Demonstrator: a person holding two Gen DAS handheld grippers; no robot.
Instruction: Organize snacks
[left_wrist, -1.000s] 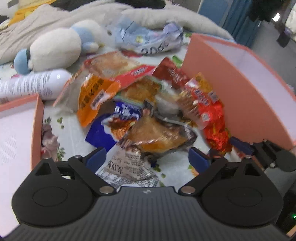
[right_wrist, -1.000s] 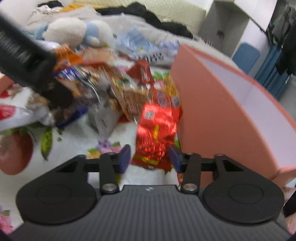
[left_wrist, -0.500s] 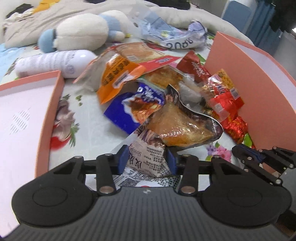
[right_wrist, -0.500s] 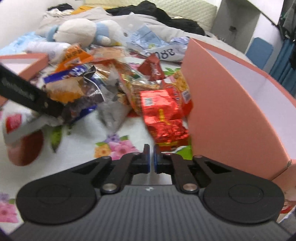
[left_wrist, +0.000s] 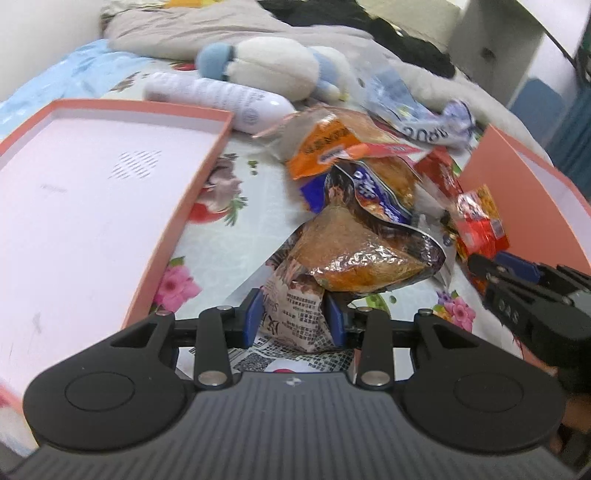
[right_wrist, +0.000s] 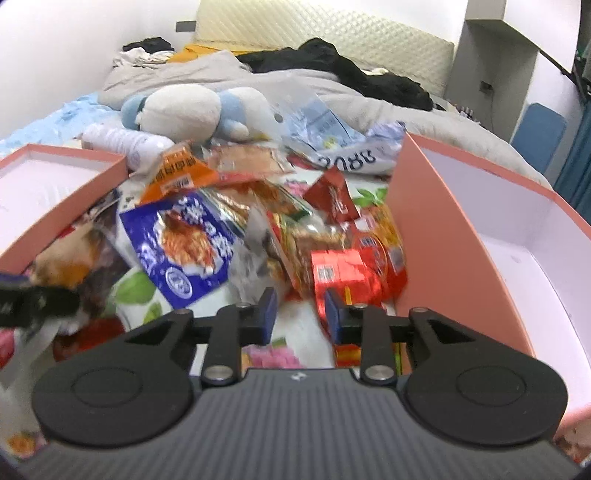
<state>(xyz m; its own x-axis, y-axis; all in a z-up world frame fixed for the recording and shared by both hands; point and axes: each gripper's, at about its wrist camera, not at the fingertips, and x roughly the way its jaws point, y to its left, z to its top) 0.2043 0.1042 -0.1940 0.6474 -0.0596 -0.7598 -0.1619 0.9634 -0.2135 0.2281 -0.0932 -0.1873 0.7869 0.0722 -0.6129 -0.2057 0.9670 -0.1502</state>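
Your left gripper (left_wrist: 293, 319) is clamped on the newsprint-patterned snack packet (left_wrist: 295, 314), which carries a brown foil packet (left_wrist: 362, 258) above it; both sit near the middle of the bed (left_wrist: 221, 229), beside the shallow pink lid (left_wrist: 92, 206) at the left edge. Your right gripper (right_wrist: 297, 312) stands with its jaws apart and nothing between them, just short of the red foil packet (right_wrist: 343, 273) that lies against the deep pink box (right_wrist: 461, 236) at the right edge. Judge the task as barely begun: both containers show bare white interiors, and the whole snack pile (right_wrist: 258, 221) remains on the bed between them. Count two pink containers, one plush toy (right_wrist: 192, 107), one white bottle (left_wrist: 218, 98), and roughly eight to ten snack packets; overlap prevents an exact figure.
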